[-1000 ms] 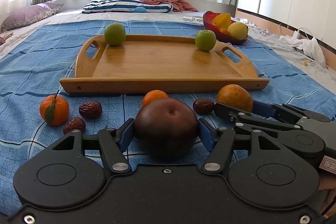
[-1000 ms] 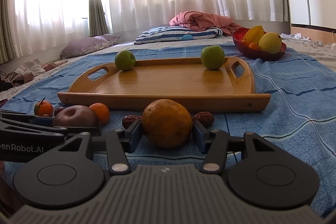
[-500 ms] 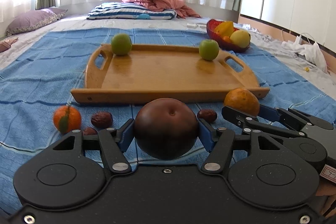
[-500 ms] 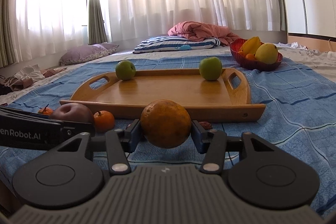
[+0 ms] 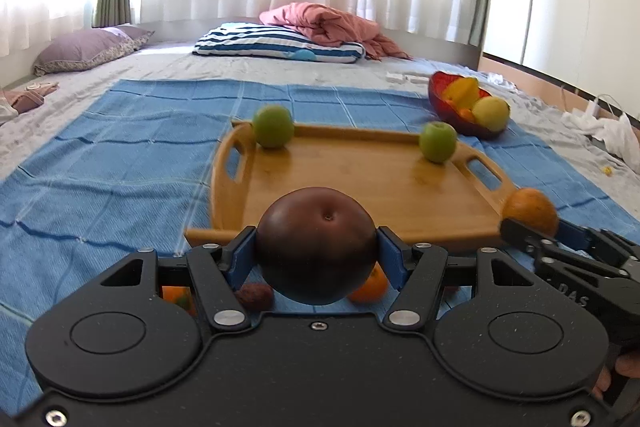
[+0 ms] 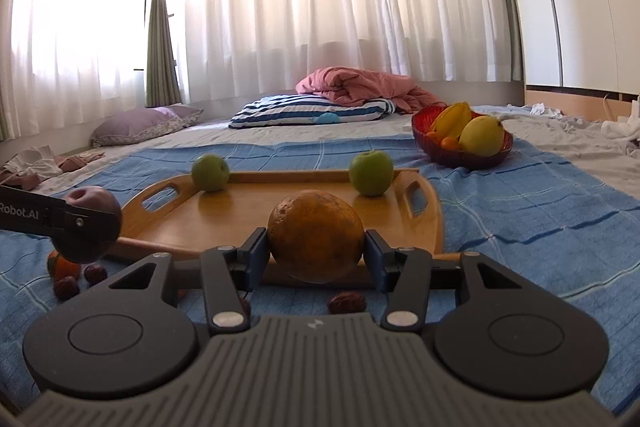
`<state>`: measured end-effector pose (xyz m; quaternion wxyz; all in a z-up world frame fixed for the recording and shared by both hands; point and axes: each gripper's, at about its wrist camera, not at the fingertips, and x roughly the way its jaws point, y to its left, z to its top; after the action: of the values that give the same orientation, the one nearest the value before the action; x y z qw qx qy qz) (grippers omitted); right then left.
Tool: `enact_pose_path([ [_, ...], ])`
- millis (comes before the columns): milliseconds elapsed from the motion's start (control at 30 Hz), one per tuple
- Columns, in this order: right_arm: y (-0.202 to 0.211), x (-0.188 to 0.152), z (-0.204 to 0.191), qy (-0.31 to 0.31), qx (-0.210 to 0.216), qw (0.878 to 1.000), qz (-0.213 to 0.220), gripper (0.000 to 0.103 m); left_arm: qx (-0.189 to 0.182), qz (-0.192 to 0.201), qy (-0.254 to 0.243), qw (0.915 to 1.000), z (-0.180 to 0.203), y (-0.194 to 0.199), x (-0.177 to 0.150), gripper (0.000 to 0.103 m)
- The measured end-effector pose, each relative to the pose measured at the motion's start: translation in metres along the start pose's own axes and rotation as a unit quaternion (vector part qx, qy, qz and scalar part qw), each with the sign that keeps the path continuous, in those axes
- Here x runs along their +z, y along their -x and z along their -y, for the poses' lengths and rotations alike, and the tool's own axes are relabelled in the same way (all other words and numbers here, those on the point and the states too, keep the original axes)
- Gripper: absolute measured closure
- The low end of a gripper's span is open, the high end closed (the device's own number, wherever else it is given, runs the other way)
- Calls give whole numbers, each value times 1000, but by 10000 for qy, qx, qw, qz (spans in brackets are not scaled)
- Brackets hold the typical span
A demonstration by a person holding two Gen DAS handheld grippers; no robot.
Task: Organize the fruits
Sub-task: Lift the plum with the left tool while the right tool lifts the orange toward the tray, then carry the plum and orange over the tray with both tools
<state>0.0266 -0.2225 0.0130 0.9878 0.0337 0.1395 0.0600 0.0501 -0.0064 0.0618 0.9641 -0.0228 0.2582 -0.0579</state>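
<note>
My left gripper [image 5: 316, 251] is shut on a dark red apple [image 5: 316, 245] and holds it in the air just before the near edge of the wooden tray [image 5: 360, 195]. My right gripper [image 6: 316, 251] is shut on a large orange [image 6: 316, 235], also lifted before the tray [image 6: 240, 211]. Two green apples [image 5: 273, 126] [image 5: 437, 141] stand at the tray's far corners. Small tangerines [image 5: 368, 291] [image 6: 64, 267] and brown dates [image 5: 256, 297] [image 6: 347, 303] lie on the blue cloth below the grippers. The right gripper with its orange shows in the left wrist view [image 5: 530, 211].
A red bowl [image 6: 460, 151] with yellow fruit sits beyond the tray at the right. A blue checked cloth [image 5: 100, 155] covers the bed. A striped pillow [image 5: 280, 45], a pink blanket and a purple pillow [image 5: 92, 47] lie at the back. White clothes [image 5: 608, 131] lie at the far right.
Both grippers have lifted their fruit off the cloth and moved up and forward toward the tray. The small fruits on the cloth now lie below and partly hidden.
</note>
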Motion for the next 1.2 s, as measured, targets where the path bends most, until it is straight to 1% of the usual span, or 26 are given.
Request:
enact_pose_path([
  [233, -18, 20, 8, 3, -235, 9997, 30, 49, 64, 26, 120, 9999, -16, -14, 25, 42],
  [367, -34, 29, 13, 3, -334, 9994, -43, 49, 88, 69, 146, 9998, -20, -23, 40, 42],
  [500, -52, 35, 24, -172, -384, 9990, -139, 49, 56, 70, 150, 9998, -23, -35, 53, 42],
  [733, -86, 41, 39, -318, -509, 9977, -301, 49, -61, -102, 301, 9995, -30, -67, 64, 42],
  [967, -112, 40, 48, -389, -544, 9961, -571, 49, -120, -330, 449, 9984, -39, -102, 75, 42],
  [1200, -130, 44, 54, -438, -511, 9945, -797, 49, -3, -613, 511, 9968, -46, -139, 85, 42],
])
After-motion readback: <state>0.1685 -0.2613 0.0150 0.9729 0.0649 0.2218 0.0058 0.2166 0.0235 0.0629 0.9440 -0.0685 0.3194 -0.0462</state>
